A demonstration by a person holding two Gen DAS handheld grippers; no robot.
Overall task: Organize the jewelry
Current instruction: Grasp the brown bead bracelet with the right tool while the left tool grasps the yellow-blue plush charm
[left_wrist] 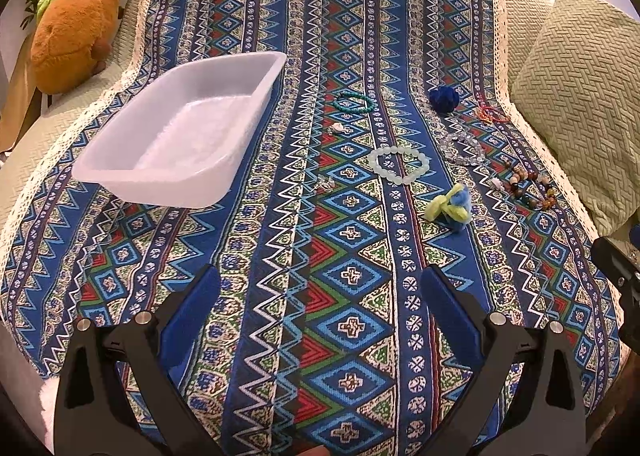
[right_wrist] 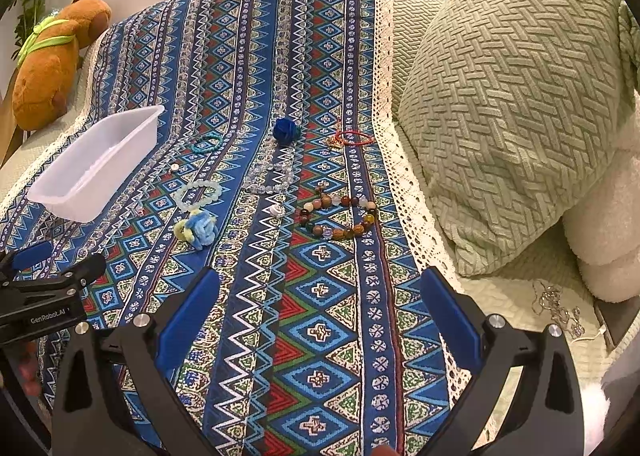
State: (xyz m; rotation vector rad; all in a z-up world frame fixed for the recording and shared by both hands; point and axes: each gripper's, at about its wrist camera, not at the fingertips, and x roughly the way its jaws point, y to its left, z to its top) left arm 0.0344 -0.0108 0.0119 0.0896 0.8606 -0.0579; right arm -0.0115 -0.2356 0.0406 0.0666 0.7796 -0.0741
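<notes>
Six bracelets [right_wrist: 339,216], two scrunchies [right_wrist: 198,230], one tray [left_wrist: 182,124].

A broad stretch of patterned cloth [left_wrist: 280,296] lies bare in front of both wide-open grippers, the left gripper [left_wrist: 320,296] and the right gripper [right_wrist: 320,296], giving free passage toward the middle of the bed. Farther on, the white tray [left_wrist: 224,80] blocks the left side, while the pale green bracelet [left_wrist: 399,165], yellow-blue knot [left_wrist: 450,208], brown bead bracelet [right_wrist: 340,216] and clear bead bracelet [right_wrist: 269,178] lie close together with narrow gaps between. The green pillow [right_wrist: 512,104] walls the right edge, the plush toy [left_wrist: 76,16] the far left corner.
</notes>
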